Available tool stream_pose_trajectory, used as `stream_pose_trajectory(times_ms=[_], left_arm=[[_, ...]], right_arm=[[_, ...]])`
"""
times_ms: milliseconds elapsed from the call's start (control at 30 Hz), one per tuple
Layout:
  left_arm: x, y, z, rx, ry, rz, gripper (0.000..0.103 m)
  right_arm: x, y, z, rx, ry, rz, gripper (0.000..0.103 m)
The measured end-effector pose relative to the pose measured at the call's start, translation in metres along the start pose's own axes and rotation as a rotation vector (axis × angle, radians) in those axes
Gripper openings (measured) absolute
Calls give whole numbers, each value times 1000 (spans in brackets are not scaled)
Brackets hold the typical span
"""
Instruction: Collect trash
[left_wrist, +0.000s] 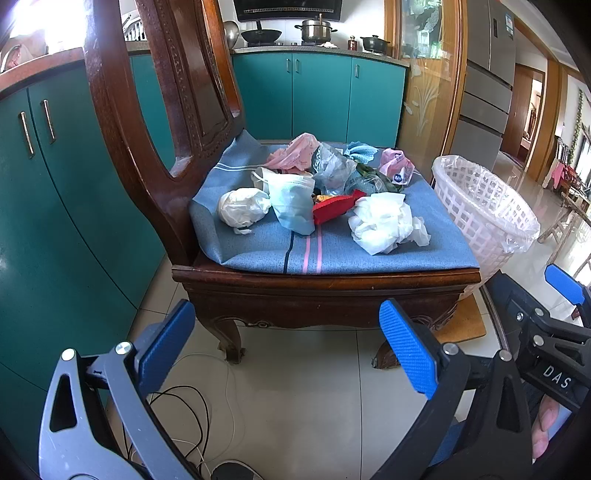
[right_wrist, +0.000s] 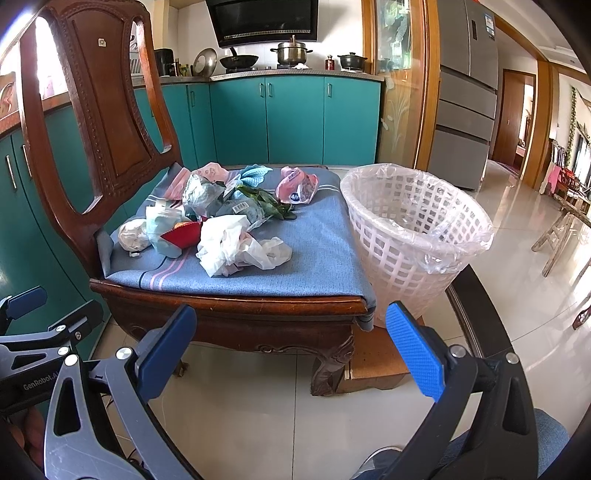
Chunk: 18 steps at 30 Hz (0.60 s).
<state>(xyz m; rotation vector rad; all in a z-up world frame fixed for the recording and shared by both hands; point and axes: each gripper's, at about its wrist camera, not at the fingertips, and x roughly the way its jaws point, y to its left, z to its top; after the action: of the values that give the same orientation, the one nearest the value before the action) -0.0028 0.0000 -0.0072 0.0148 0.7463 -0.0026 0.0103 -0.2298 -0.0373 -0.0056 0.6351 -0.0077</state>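
A heap of trash lies on the blue-cushioned seat of a wooden chair (left_wrist: 332, 291): a white crumpled bag (left_wrist: 384, 223) (right_wrist: 236, 243), a white wad (left_wrist: 242, 210), a pale blue pouch (left_wrist: 291, 205), a red wrapper (left_wrist: 336, 208) (right_wrist: 184, 234), clear plastic and a pink packet (left_wrist: 397, 166) (right_wrist: 297, 186). A white lattice bin (left_wrist: 484, 206) (right_wrist: 413, 229) with a clear liner stands to the chair's right. My left gripper (left_wrist: 288, 347) hangs open, low in front of the seat edge. My right gripper (right_wrist: 291, 350) is open too, before the chair's front right corner. Neither holds anything.
Teal kitchen cabinets (left_wrist: 55, 206) run along the left and back, with pots on the counter. Cables (left_wrist: 192, 413) lie on the tiled floor under my left gripper. A wooden board (right_wrist: 373, 365) sits under the bin. A grey fridge (right_wrist: 465, 110) and a doorway are at the right.
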Motion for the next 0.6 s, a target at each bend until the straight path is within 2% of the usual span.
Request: stream_pose_trajectory(times_ms=[600], left_arm=[[0,-1,1,2,2,1,100]], right_arm=[[0,1,-2,-4,-1,0,100]])
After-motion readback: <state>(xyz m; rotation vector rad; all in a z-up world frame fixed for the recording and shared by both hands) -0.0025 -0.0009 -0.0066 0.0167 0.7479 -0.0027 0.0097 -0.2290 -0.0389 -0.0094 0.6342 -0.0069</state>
